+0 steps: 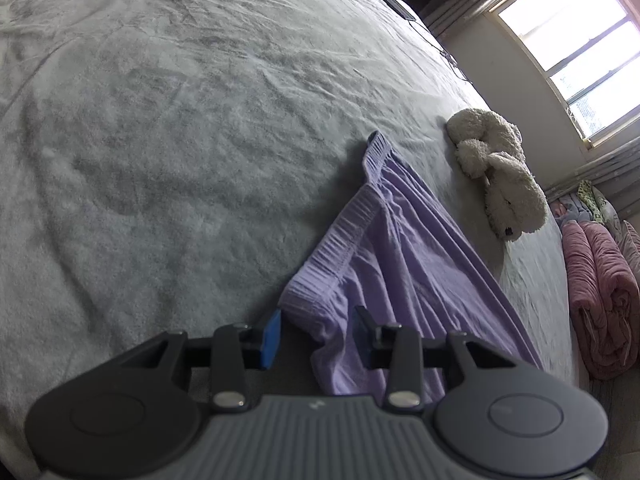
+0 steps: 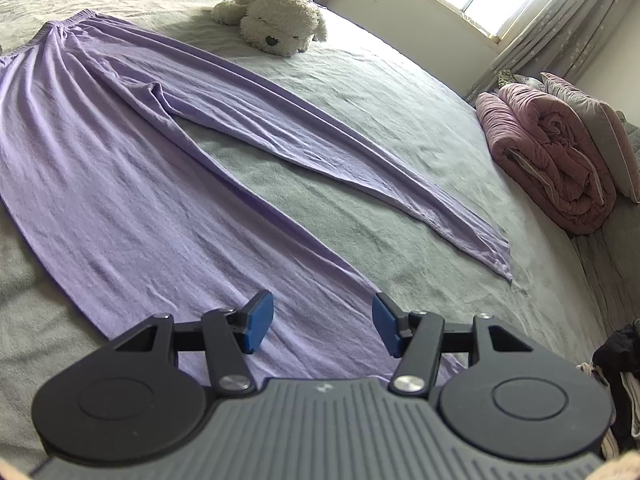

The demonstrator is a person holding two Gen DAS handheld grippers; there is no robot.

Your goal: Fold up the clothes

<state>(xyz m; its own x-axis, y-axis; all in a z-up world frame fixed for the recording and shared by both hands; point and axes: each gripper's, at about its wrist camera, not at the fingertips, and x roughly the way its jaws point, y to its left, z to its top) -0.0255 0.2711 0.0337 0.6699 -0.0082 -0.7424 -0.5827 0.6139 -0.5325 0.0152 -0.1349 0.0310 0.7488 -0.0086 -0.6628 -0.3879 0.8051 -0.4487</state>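
while your purple trousers (image 2: 132, 168) lie flat on the grey bed (image 2: 360, 92) beside a plush dog (image 2: 276, 16), your left tool (image 1: 318, 338) gapes over the waistband (image 1: 344, 236), right tool (image 2: 322, 322) wide, empty.

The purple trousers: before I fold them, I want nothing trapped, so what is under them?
The purple trousers lie spread flat on the grey bedspread, which shows between the two legs. Whatever is directly beneath the cloth is covered; no bulge shows.

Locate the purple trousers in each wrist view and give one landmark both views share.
Left wrist: purple trousers lower centre-right, waistband end between the left gripper's fingers.
Right wrist: trousers spread across left and centre, legs splayed.
Shared landmark: white plush dog.
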